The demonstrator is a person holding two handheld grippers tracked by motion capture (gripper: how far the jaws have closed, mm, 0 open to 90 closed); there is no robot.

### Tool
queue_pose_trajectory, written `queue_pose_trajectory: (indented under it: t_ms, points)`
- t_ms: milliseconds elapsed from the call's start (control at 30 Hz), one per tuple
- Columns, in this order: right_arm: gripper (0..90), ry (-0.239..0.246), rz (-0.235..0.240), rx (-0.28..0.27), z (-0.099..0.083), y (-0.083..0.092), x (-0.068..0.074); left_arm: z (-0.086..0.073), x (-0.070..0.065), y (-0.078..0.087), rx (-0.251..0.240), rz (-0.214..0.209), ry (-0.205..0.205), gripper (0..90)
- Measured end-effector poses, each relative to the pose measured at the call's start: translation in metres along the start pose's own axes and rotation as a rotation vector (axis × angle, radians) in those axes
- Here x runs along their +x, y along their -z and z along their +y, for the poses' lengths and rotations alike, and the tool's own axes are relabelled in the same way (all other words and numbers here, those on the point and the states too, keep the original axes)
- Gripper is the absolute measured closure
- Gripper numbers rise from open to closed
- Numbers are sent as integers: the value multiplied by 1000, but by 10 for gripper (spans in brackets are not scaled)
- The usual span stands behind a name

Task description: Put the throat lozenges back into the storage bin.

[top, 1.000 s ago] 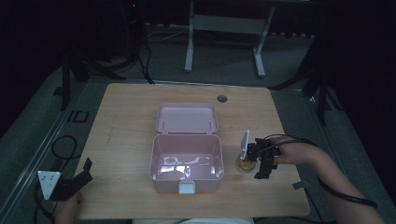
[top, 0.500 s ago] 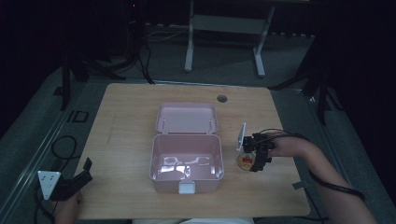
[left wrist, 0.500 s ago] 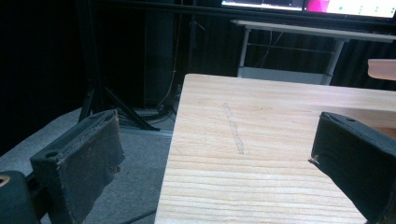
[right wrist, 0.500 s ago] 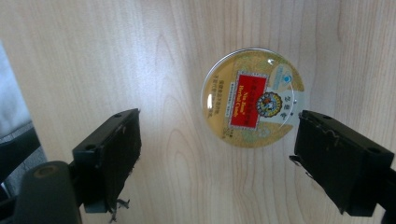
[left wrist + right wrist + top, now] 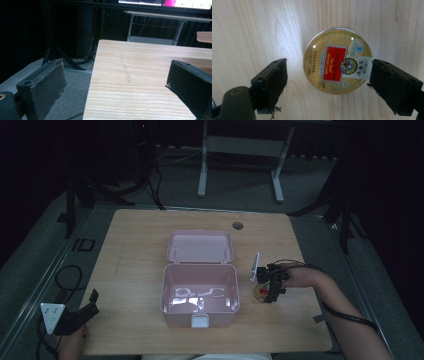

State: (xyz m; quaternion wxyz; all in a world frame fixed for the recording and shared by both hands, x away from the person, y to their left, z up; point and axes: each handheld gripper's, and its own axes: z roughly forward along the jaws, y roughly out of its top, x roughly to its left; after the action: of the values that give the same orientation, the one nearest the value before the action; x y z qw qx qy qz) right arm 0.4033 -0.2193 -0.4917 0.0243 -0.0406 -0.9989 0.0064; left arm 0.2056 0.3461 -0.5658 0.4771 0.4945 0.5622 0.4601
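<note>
A round gold tin (image 5: 337, 60) with a red label lies flat on the wooden table, just right of the pink box (image 5: 200, 290); the high view shows the tin (image 5: 259, 292) under my right hand. My right gripper (image 5: 327, 82) points straight down over it, open, its jaws standing either side of the tin without touching. The pink box stands open, lid (image 5: 200, 246) laid back, nothing inside. My left gripper (image 5: 117, 85) is open at the table's near left corner, and the high view has that gripper (image 5: 82, 312) hanging partly off the edge.
The wooden table (image 5: 135, 255) has a small round hole (image 5: 237, 226) near its far edge. A desk frame (image 5: 240, 155) stands on the dark floor beyond. Cables (image 5: 65, 277) lie on the floor at the left.
My right gripper has moved left and down from beside the tin to right above it. The left gripper has stayed put.
</note>
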Motion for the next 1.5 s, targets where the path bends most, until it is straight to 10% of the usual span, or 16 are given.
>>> queue_pose_trajectory:
  t_ms: [833, 1500]
  points:
    - [198, -11, 0, 41, 5, -19, -5, 0, 0, 0, 1, -2, 3, 25]
    - [206, -68, -2, 48, 0, 61, 2, 0, 0, 0, 5, 1, 4, 25]
